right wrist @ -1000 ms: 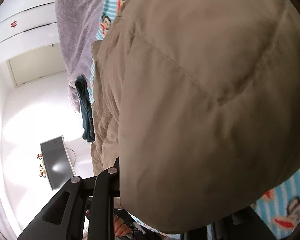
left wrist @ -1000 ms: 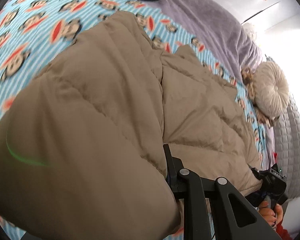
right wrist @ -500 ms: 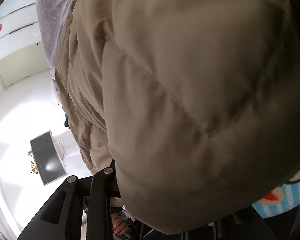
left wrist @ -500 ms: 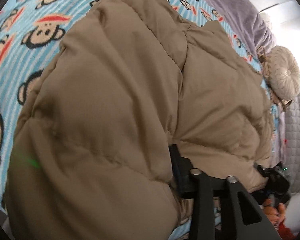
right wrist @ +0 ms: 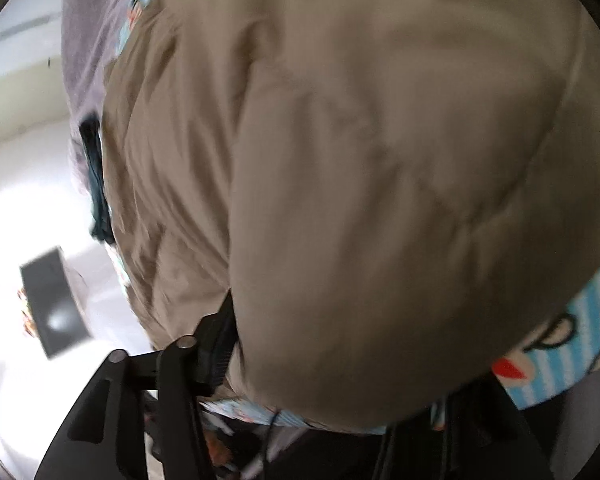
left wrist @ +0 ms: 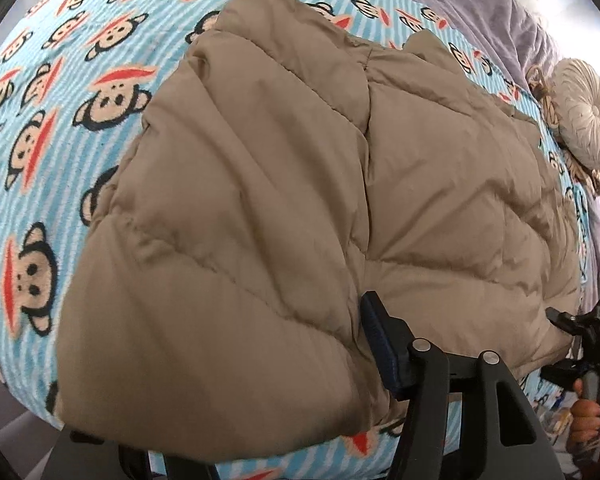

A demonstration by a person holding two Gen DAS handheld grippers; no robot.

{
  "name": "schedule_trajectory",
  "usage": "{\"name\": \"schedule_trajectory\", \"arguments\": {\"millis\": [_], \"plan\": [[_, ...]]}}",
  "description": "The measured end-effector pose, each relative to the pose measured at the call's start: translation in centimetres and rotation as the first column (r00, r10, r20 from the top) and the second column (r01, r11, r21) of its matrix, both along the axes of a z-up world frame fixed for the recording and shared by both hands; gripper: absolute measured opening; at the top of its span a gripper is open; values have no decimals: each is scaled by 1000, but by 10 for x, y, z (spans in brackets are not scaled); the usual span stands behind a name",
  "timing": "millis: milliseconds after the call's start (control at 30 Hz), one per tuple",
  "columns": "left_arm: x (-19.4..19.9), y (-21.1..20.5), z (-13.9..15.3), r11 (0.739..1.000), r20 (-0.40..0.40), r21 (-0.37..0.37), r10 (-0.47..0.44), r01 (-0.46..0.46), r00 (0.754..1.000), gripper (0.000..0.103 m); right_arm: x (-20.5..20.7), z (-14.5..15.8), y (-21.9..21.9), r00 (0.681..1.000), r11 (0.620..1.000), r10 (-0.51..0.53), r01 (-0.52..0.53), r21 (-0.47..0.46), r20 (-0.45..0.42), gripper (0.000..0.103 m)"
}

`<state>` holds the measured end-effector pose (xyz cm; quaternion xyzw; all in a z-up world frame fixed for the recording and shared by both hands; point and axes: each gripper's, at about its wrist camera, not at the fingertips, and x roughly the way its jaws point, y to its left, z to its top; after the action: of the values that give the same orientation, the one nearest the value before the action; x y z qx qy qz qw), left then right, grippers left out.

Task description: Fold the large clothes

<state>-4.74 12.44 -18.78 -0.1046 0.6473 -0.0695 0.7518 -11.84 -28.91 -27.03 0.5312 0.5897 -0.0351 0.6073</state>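
Both my grippers opening over the folded tan puffer jacket on the bed

My left gripper (left wrist: pixel 256 392) has its jaws spreading with the near fold of the tan puffer jacket (left wrist: pixel 300 184) bulging between them, one finger (left wrist: pixel 384 356) just free of the cloth; my right gripper (right wrist: pixel 340 368) is opening too, the jacket's edge filling its gap. Under and beyond both lies the monkey-print blanket (left wrist: pixel 60 92), farther out a round cream cushion (left wrist: pixel 584 116) and a purple cover (left wrist: pixel 496 4), with a dark garment (right wrist: pixel 94 184) past my right one
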Motion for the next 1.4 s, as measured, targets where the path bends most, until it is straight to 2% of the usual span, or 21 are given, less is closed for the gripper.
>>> {"name": "schedule_trajectory", "arguments": {"millis": [133,167,200,233,267,400,533,767,967,1000,1067,1167,1233,1267,1300,1333,1400], "plan": [[-7,5,5,999,-1,22,-24,24,1000,63,0,18,6,994,990,108,-109,-92,-9,64],[-8,5,6,999,-3,31,-27,27,1000,78,-2,21,6,993,987,121,-121,-106,-10,64],[-8,4,6,998,-4,50,-29,29,1000,85,-4,26,7,991,984,132,-132,-120,-7,64],[-7,2,7,997,1,64,-32,32,999,88,-5,28,8,990,982,138,-138,-130,-6,64],[-7,0,9,997,3,68,-39,39,999,88,8,38,12,990,981,140,-140,-138,-6,64],[-8,1,10,996,0,75,-46,45,999,88,-9,54,19,985,970,173,-170,-176,2,64],[-9,2,10,996,2,79,-46,46,999,88,3,78,38,978,957,208,-202,-209,7,64],[-15,1,10,994,14,97,-56,54,998,88,-1,94,43,971,941,239,-224,-255,28,65],[-24,4,17,992,17,87,-92,90,996,88,4,117,56,939,913,330,-290,-289,101,65],[-26,6,19,991,20,83,-103,101,994,88,7,122,60,929,902,353,-306,-305,111,66],[-30,11,25,990,24,72,-125,123,992,88,16,131,71,904,871,411,-349,-346,123,78],[-35,22,37,989,37,62,-139,137,990,88,32,131,90,879,840,460,-388,-379,121,81],[-37,34,48,990,50,58,-134,131,990,88,40,128,100,876,835,467,-393,-385,118,82],[-36,38,53,991,54,53,-128,125,990,98,43,126,105,877,833,467,-394,-389,113,82],[-35,45,59,993,63,46,-115,112,991,103,46,123,109,877,830,469,-396,-392,107,84],[-33,51,64,994,77,40,-106,103,991,103,51,121,116,876,825,473,-401,-398,98,99],[-28,61,73,996,94,29,-92,90,991,103,57,118,126,866,798,493,-410,-442,87,103]]}}
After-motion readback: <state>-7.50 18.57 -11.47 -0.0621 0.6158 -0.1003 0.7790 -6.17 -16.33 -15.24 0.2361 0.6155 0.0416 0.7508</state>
